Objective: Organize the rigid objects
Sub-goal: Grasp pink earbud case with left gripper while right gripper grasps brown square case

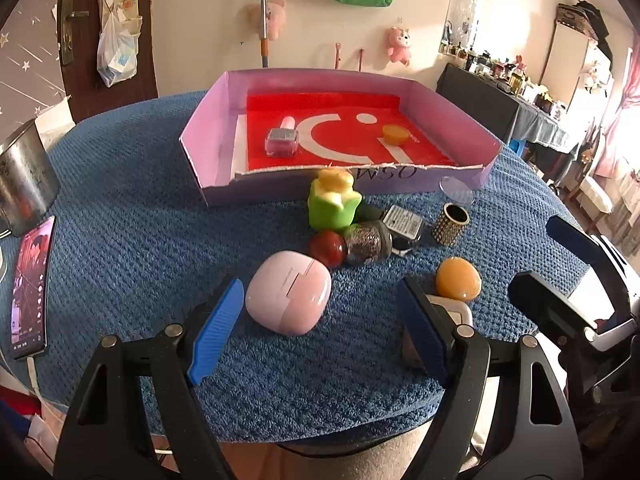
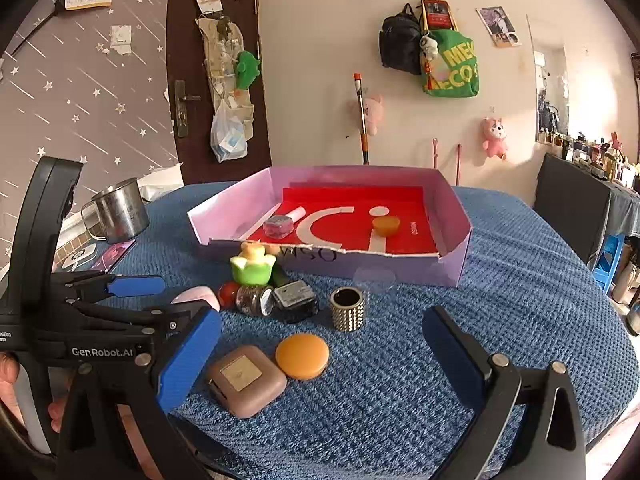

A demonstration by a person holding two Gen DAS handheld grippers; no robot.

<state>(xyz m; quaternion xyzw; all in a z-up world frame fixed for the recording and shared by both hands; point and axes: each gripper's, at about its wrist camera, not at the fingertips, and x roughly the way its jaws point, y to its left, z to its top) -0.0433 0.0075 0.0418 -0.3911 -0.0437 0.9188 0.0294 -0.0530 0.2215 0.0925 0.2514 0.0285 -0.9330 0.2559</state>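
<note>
The table cloth (image 2: 500, 280) is blue with a knitted weave, and on it the shallow box (image 2: 456, 216) has lilac walls and a red floor with white shapes. A pale pink case (image 1: 289, 296), a glossy orange disc (image 2: 302, 356), a brown-beige square case (image 2: 246, 380), a green and yellow toy (image 1: 334, 200) and a dark red ball (image 1: 327, 249) lie nearby. The studded cup (image 2: 347, 309) is gold with a black inside, and both grippers carry blue pads (image 1: 218, 330) on black frames
</note>
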